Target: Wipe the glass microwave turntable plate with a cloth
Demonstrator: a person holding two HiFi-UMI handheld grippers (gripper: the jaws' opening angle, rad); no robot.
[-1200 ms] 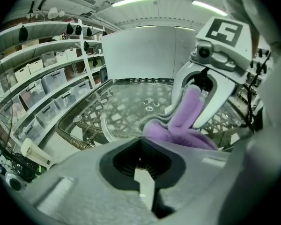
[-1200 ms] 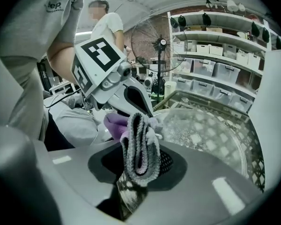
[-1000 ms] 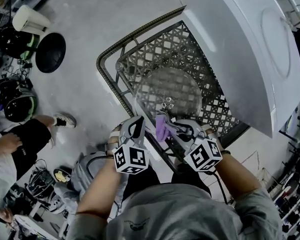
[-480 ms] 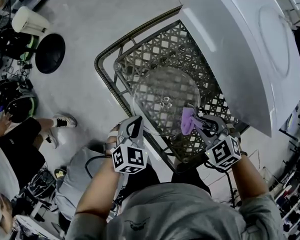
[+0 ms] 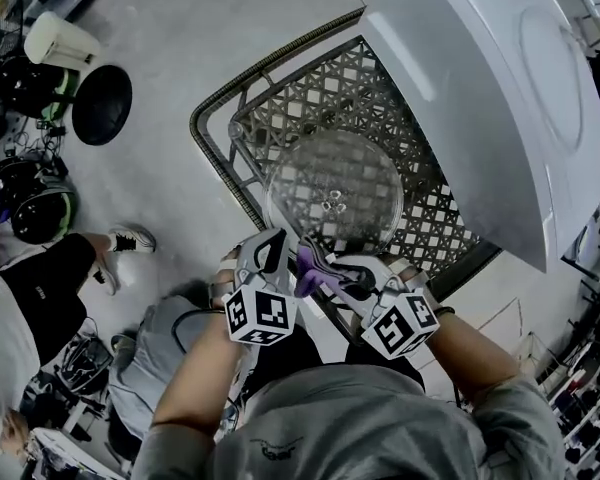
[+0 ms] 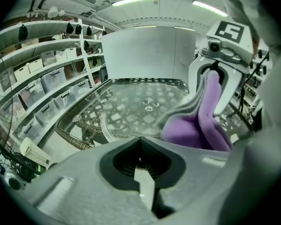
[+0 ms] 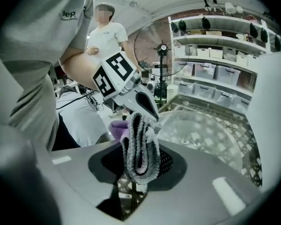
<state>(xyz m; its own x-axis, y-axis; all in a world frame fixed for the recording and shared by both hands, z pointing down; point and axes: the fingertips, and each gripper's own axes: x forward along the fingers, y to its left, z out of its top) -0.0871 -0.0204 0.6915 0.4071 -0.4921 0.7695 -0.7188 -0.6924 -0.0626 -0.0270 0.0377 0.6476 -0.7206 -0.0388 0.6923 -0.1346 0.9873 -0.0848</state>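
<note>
The plate (image 5: 335,188) lies on a lattice desk (image 5: 420,218). The left claw (image 5: 272,248), jaws together, pinches the plate's near rim. The right claw (image 5: 342,273), clamped on a purple-and-grey cloth (image 5: 310,268), holds it at that same edge, just beside the left.
</note>
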